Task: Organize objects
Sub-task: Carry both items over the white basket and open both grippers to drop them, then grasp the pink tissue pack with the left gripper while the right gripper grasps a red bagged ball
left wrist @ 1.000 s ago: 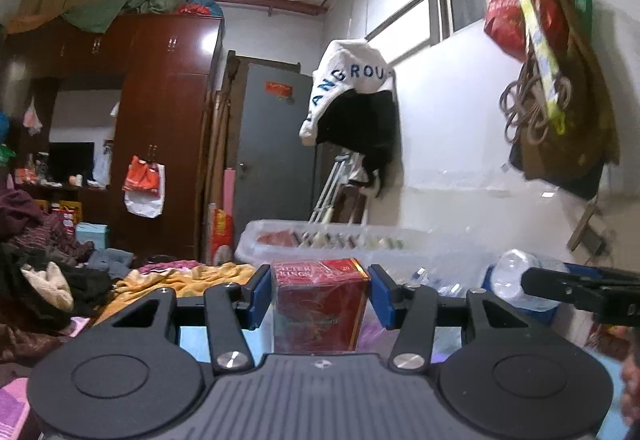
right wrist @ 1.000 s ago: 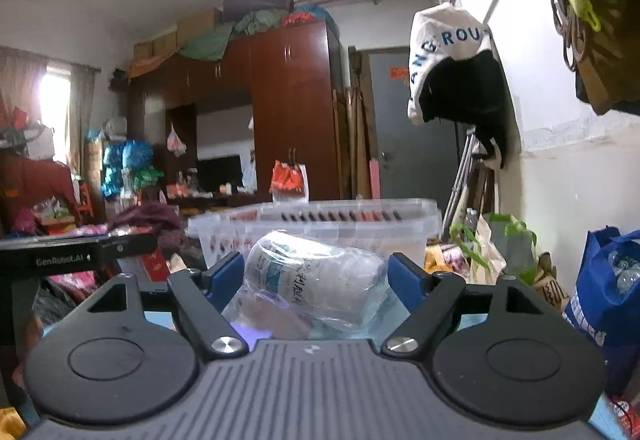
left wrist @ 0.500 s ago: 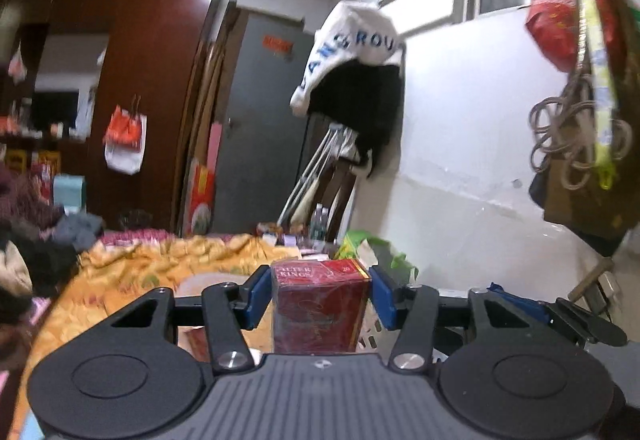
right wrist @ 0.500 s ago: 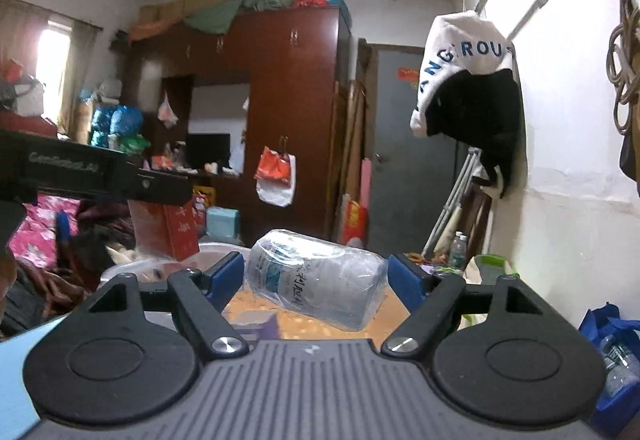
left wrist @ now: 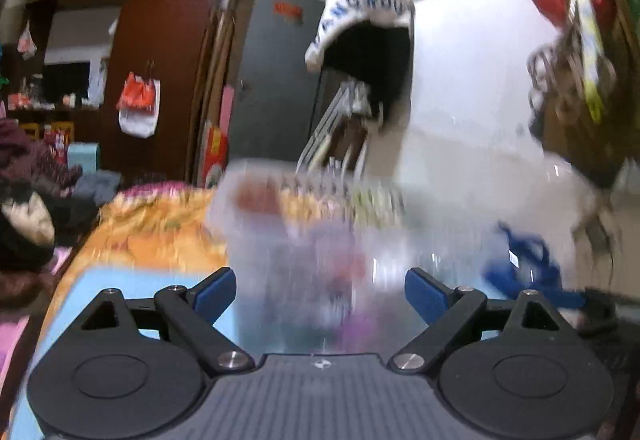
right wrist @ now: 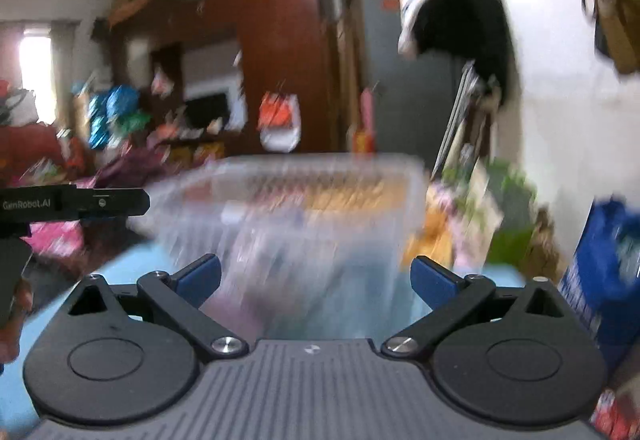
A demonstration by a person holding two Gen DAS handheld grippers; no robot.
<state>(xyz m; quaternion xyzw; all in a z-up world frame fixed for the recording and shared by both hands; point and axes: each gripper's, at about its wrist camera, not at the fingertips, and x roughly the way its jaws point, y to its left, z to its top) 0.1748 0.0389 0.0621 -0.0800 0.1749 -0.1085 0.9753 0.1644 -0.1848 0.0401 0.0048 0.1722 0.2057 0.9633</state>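
Observation:
A clear plastic bin [left wrist: 304, 183] stands just ahead of both grippers, smeared by motion blur, with vague coloured shapes inside. My left gripper [left wrist: 320, 288] faces its near wall; its jaws are opening and nothing is between the blue pads. In the right wrist view the same bin [right wrist: 304, 167] fills the middle. My right gripper [right wrist: 316, 274] is also opening wide, with nothing between its pads. The red box and the clear bottle are no longer between the jaws, and the blur hides where they lie. The left gripper's body [right wrist: 76, 201] shows at the left edge.
The bin rests on a light blue surface [left wrist: 132, 280]. An orange blanket [left wrist: 160, 224] and piled clothes lie to the left. A blue bag [right wrist: 608, 264] stands at the right by the white wall, where clothes [left wrist: 360, 39] hang. A hand [right wrist: 12, 320] shows at the left edge.
The left gripper let go of the red box and the right let go of the clear bottle; both sets of jaws spread wide. Both views swung back, so the clear bin is in front again.

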